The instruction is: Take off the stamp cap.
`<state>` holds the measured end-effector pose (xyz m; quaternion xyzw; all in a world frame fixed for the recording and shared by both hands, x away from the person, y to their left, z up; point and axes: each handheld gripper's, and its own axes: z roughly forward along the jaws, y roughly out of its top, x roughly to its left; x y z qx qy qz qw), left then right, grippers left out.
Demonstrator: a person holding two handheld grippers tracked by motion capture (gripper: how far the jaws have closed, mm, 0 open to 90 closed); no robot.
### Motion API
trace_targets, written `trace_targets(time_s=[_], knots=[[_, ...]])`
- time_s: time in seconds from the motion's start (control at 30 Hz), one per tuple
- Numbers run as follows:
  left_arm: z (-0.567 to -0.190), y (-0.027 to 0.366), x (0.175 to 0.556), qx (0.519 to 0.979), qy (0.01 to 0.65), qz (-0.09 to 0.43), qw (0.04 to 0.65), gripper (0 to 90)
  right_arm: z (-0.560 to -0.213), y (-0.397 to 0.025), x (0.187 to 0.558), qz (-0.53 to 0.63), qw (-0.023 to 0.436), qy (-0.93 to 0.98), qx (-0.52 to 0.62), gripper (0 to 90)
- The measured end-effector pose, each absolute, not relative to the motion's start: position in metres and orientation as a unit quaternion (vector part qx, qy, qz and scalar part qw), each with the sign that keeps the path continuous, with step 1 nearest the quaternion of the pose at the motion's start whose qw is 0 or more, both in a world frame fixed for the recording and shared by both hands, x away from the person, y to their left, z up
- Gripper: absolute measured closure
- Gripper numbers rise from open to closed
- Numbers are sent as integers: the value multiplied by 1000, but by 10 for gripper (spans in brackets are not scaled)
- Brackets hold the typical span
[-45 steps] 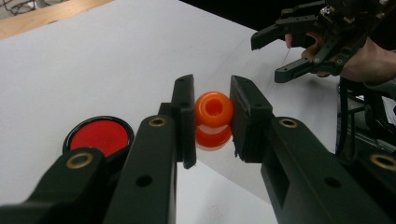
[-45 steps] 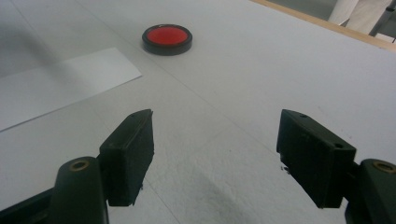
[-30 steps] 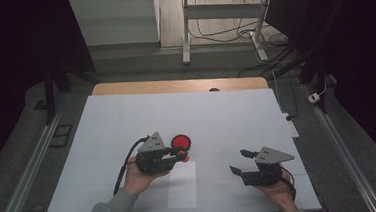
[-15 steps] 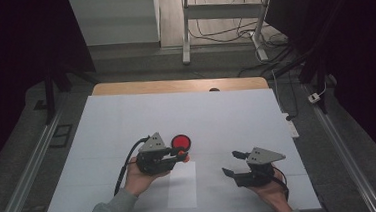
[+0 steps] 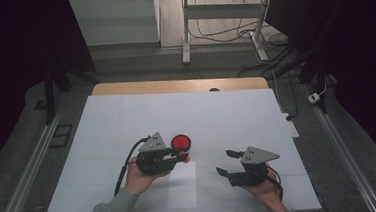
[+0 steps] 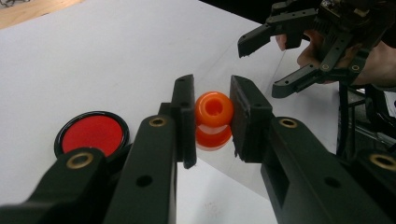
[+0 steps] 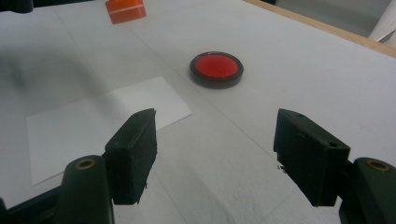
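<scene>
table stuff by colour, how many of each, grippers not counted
orange: 1, the ring-shaped piece clamped in the left gripper
red with black rim: 1, the round disc
white: 2, the big table sheet and the small paper rectangle
total: 4

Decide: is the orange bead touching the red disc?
Apart. In the left gripper view the bead sits between the left tool's jaws, with white table showing between it and the disc.
</scene>
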<state>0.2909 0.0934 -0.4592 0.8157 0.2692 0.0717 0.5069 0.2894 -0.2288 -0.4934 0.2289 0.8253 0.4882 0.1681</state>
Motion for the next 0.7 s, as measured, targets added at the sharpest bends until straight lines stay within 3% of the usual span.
trace_targets(time_s=[0.7], knots=[[-460,92,292,817,268,68,507,721,-492,-210,292,498,156,826,214,299]])
